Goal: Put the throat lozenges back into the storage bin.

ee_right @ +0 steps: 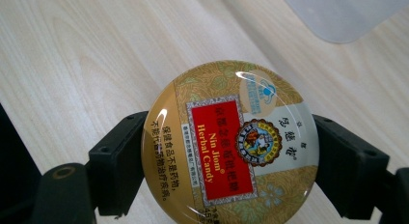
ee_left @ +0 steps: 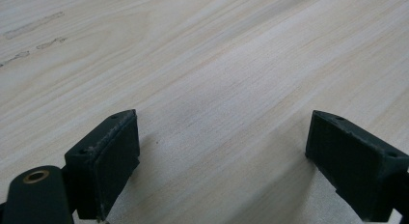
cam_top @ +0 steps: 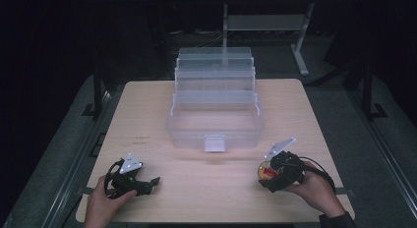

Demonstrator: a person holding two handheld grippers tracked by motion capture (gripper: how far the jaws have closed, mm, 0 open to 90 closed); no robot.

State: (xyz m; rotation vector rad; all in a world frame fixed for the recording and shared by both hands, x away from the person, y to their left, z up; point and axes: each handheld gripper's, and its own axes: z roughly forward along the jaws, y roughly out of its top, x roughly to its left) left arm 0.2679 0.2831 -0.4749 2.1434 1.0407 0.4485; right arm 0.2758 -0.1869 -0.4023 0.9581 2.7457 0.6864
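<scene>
The right gripper [ee_right: 230, 151] has its jaws clamped on a round candy tin [ee_right: 230, 142] near the bench's [cam_top: 206, 188] front right corner. The left gripper [ee_left: 222, 156], jaws apart and empty, rests near the front left corner, and a clear plastic tiered box [cam_top: 216, 110] stands open toward the bench's far edge.

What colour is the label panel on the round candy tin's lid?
Red, on the round gold metal candy tin, seen best in the right gripper view.
</scene>
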